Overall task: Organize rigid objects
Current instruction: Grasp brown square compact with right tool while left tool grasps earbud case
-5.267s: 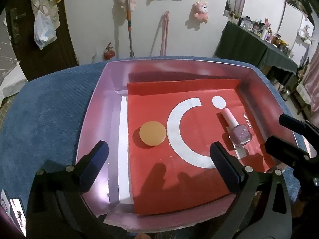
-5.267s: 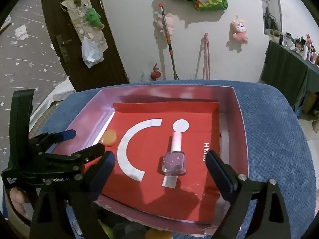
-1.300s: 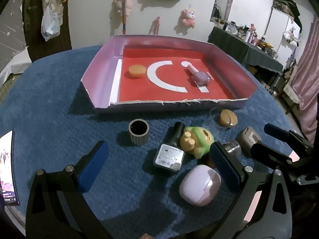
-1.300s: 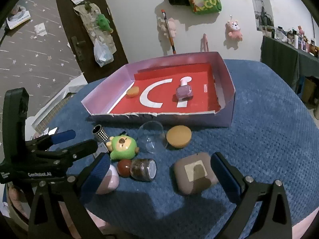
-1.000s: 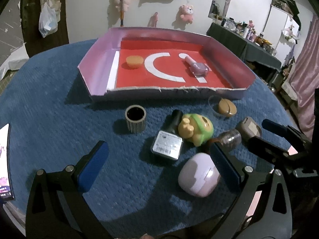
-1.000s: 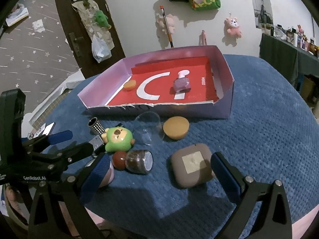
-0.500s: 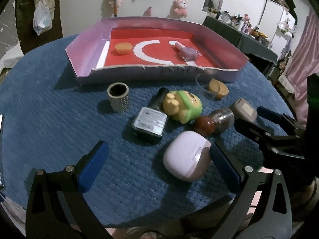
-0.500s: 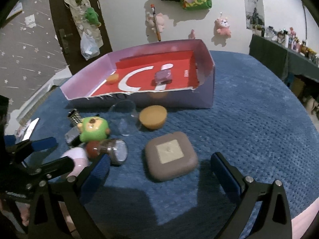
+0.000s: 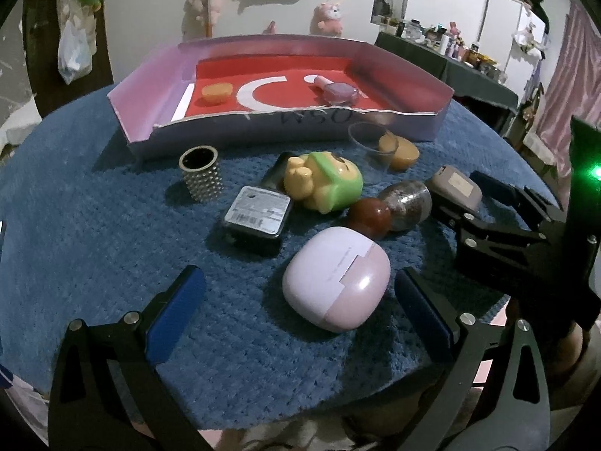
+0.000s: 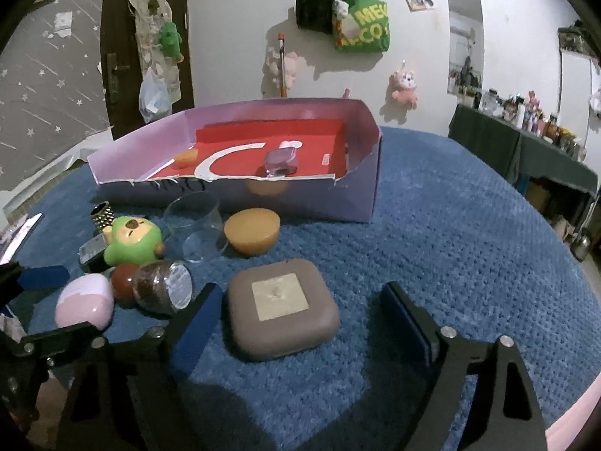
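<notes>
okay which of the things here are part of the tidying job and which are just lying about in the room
Part of the job: purple tray, brown square case, lilac case, green toy, dark bottle, spice jar, studded cup, clear cup, orange lid.

Just lying about: plush toys, green bag, side table.

Wall: a white wall (image 10: 233, 37) runs behind the scene, scuffed in places.
Wall hangings: a green bag (image 10: 362, 28) and a black bag (image 10: 313, 3) hang high up; pink plush toys (image 10: 403, 84) and a long stick (image 10: 281, 65) are lower down.
Door: a dark brown door (image 10: 120, 30) is at the left, with a plastic bag (image 10: 152, 96) and a green toy (image 10: 169, 39) hung on it.
Left side: a grey star-patterned surface (image 10: 45, 86).
Furniture: a table under a dark cloth (image 10: 499, 143) at the right, crowded with small bottles (image 10: 526, 111).
Far right: a pink curtain (image 9: 567, 75) beside a white cabinet (image 9: 507, 26).
Surface: a blue textured cover (image 10: 469, 225).
Light: dim, indoor.
</notes>
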The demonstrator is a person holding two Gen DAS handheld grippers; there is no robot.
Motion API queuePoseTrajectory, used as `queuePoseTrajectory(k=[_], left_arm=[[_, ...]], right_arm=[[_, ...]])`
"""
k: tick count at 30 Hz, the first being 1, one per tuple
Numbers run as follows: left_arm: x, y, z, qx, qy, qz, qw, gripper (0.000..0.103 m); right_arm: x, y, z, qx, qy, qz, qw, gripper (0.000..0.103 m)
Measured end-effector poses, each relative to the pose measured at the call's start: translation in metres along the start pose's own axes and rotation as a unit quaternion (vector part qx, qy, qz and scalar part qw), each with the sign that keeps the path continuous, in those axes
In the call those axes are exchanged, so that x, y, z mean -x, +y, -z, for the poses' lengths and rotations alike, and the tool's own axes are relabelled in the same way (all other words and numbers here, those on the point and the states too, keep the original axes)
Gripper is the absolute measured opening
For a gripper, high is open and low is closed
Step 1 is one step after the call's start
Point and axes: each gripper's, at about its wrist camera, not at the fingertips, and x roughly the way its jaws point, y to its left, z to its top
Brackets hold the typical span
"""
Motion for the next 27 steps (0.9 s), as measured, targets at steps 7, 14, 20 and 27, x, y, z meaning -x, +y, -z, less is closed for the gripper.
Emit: queuePoseTrajectory(k=[7,14,20,27], left_arm=[[0.003,-0.009,0.000,-0.025,-0.019,-0.002,0.9995,0.067],[0.007,-0.016,0.003,-0.041,-0.025,0.011,0.9988,0.051],[0.016,-0.018,0.001,-0.051,-0.042,0.024,0.9976,0.051],[0.026,-0.008,-0.011,-0.038,-0.057,0.033,0.9971,0.051]], right_arm=[[0.003,0.008,0.003,0.017,-0.016,-0.013,1.000,0.057],[0.005,0.012,0.001,0.010,-0.005,-0.019,1.000,0.057],[0.012,0.005,-0.004,-0.014,0.005,-0.041,0.999,0.057],[0.030,0.003,-0.018,-0.031,-0.008,-0.063,0.998,0.057]])
